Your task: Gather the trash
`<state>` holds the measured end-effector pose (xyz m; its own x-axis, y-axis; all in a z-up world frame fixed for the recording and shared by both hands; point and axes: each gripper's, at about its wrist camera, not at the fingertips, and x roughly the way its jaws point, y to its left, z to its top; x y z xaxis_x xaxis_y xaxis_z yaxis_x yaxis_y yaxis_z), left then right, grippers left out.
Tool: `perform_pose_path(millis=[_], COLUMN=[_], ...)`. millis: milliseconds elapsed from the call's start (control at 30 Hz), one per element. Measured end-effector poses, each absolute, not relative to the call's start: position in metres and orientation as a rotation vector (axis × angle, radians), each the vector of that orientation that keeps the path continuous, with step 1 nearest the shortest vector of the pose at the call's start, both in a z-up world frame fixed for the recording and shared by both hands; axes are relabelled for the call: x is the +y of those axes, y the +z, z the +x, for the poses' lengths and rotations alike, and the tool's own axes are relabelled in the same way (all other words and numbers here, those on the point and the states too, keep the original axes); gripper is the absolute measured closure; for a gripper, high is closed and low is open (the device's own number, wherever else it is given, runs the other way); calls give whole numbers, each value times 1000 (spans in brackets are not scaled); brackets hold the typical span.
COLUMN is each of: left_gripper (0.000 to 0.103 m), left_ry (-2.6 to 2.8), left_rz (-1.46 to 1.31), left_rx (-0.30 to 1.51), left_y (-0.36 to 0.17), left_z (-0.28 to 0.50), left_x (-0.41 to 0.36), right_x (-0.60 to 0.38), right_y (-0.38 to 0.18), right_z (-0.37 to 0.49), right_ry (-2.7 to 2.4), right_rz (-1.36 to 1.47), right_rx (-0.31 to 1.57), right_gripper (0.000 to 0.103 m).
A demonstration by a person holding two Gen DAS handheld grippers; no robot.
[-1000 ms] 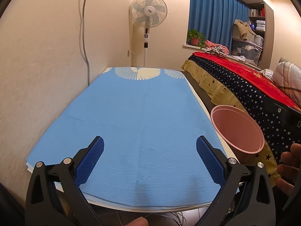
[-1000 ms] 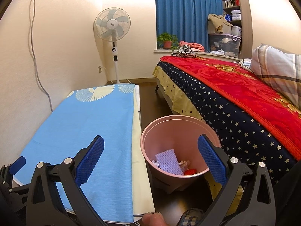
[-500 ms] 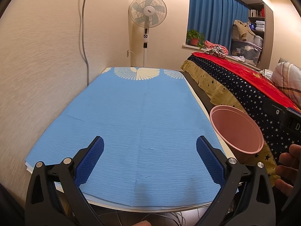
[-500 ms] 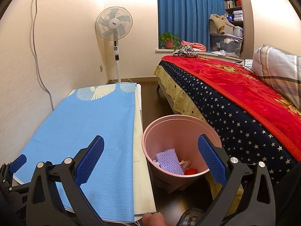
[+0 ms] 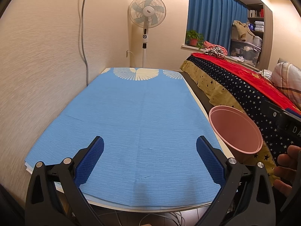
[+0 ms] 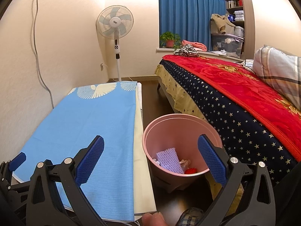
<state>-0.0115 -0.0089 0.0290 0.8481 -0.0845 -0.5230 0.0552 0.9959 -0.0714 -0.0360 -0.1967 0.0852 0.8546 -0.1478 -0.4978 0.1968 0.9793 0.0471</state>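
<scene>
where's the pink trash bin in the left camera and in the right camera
Left wrist view: the pink bin sits at the right edge, past the blue table cloth.
Right wrist view: the bin is low and centre-right, trash inside, between cloth and bed.
Shared landmark: the standing fan against the far wall.

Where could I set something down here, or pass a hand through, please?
The blue cloth on the table is bare from the wall to the pink bin. The floor strip between table and bed narrows at the bin, which holds trash.
</scene>
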Motion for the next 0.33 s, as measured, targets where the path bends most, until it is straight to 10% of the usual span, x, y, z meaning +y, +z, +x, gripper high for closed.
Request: perform_pose_path(millis=[333], left_gripper=[8], left_ry=[-59], left_rz=[-58], left_rx=[562], left_y=[28], left_z=[-7], left_x=[-7], right_x=[-196], right_y=[80], right_z=[-35], right_ry=[-175], right_rz=[85], right_rx=[530], right_gripper=[5])
